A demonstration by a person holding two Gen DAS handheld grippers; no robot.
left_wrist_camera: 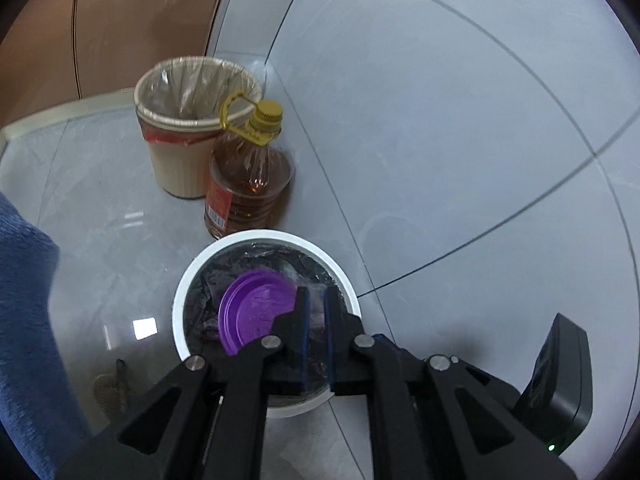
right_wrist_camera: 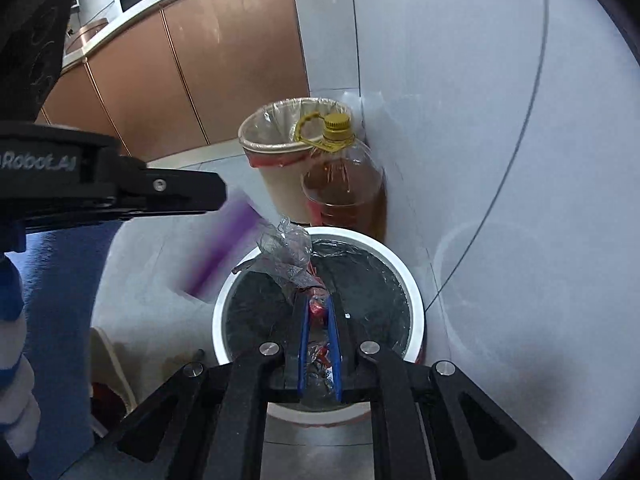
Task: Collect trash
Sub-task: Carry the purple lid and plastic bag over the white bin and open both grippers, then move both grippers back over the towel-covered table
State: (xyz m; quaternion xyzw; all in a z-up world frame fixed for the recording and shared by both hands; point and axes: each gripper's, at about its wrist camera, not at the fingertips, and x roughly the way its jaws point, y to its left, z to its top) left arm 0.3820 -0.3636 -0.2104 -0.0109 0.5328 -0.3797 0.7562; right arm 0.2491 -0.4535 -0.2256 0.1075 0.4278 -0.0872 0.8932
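While the right gripper (right_wrist_camera: 319, 312) pinches a crumpled wrapper (right_wrist_camera: 294, 258) over the bin (right_wrist_camera: 416, 304), its jaws nearly closed on the red-printed lower end, the job in hand looks like dropping trash into that black-lined bin, and doing it well means letting go only when the whole piece hangs inside the white rim. At present the wrapper's long axis runs up and away from the jaws toward the far-left rim, its clear, scrunched tip reaching about to the rim line, so I would lower or tip it further toward the bin's middle before opening, lest the light film catch on the rim or drift out. The left gripper (left_wrist_camera: 315, 300) hovers over the same bin with a narrow gap between its pads; something pale shows in that gap, but I cannot tell whether it is gripped. Just beside its left finger a purple lid (left_wrist_camera: 256, 310) appears blurred, its round face tilted toward the camera, seemingly dropping toward the liner; in the right view it shows as a purple streak left of the rim, so whether it lands inside is uncertain. Beyond the bin stands an oil bottle (left_wrist_camera: 244, 184), upright, yellow cap up, touching or just beside a beige basket (left_wrist_camera: 180, 152) with a clear liner, near the cabinets (right_wrist_camera: 200, 80).
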